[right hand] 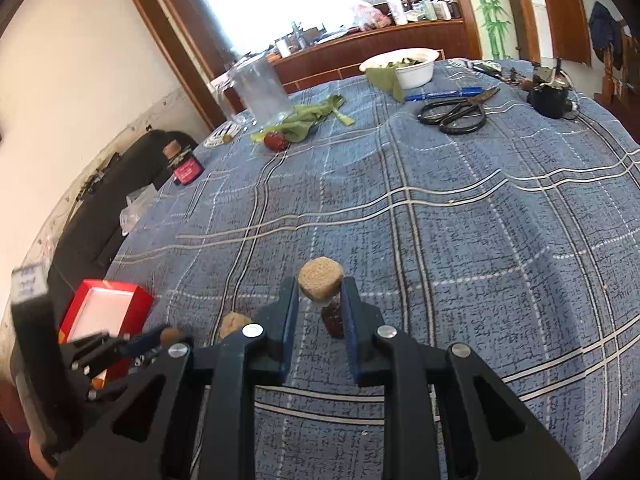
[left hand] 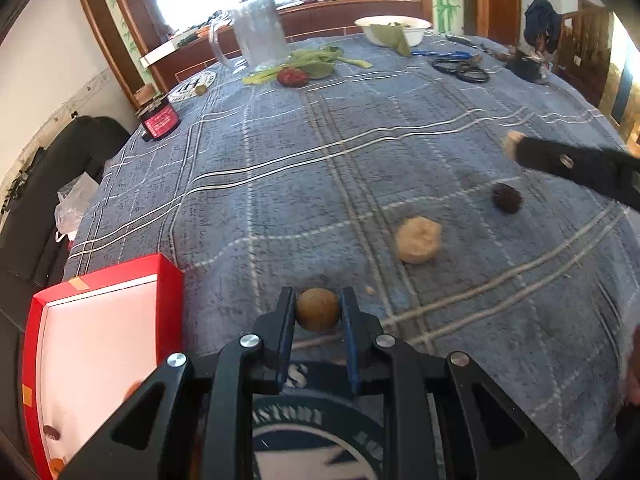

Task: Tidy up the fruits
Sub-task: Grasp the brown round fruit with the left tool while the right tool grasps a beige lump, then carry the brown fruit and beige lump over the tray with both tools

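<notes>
Left gripper (left hand: 318, 310) clamping round brown fruit (left hand: 317, 309), red box (left hand: 100, 344) beside

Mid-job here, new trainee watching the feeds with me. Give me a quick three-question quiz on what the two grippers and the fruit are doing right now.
1. True or false: the left gripper is shut on a round brown fruit.
2. What does the right gripper hold? A) scissors B) a tan walnut-like piece C) nothing
3. Fill in: the red box lies to the ____ of the left gripper in its own wrist view.

Key:
1. True; its pads press the fruit on both sides.
2. B; it sits pinched at the fingertips, with a dark red fruit on the blue plaid cloth below.
3. Left.
</notes>
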`<state>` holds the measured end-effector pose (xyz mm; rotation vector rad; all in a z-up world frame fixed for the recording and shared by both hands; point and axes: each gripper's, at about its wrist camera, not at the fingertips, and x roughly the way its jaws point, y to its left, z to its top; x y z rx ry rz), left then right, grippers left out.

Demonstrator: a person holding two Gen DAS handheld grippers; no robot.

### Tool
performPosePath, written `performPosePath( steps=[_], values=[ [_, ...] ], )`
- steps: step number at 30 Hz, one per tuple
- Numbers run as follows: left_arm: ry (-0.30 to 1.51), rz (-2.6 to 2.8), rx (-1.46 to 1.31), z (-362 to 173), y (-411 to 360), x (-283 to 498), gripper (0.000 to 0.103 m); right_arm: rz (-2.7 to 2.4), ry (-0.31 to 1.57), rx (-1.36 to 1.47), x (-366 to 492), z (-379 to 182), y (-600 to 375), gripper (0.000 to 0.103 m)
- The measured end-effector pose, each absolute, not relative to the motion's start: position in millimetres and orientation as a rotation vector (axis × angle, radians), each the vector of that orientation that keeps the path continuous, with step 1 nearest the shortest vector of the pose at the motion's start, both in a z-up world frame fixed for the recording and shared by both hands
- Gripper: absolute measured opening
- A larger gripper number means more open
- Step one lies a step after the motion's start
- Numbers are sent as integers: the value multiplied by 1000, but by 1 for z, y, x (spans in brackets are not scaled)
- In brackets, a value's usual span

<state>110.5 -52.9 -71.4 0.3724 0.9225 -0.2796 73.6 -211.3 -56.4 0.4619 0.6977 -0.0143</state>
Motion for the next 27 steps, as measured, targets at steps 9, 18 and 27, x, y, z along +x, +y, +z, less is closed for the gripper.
performPosePath(
  steps=[9, 18, 27],
  values=[
    [847, -341, 351, -35, -68, 69, 21, -82, 593, 439, 65, -43, -221, 23],
    [707, -372, 326, 22, -55, 29, 21, -154, 522, 437, 56, -40, -238, 23],
    [571, -261, 229, 60, 30, -14, 21, -226, 488, 413, 50, -44, -247, 23]
  ],
)
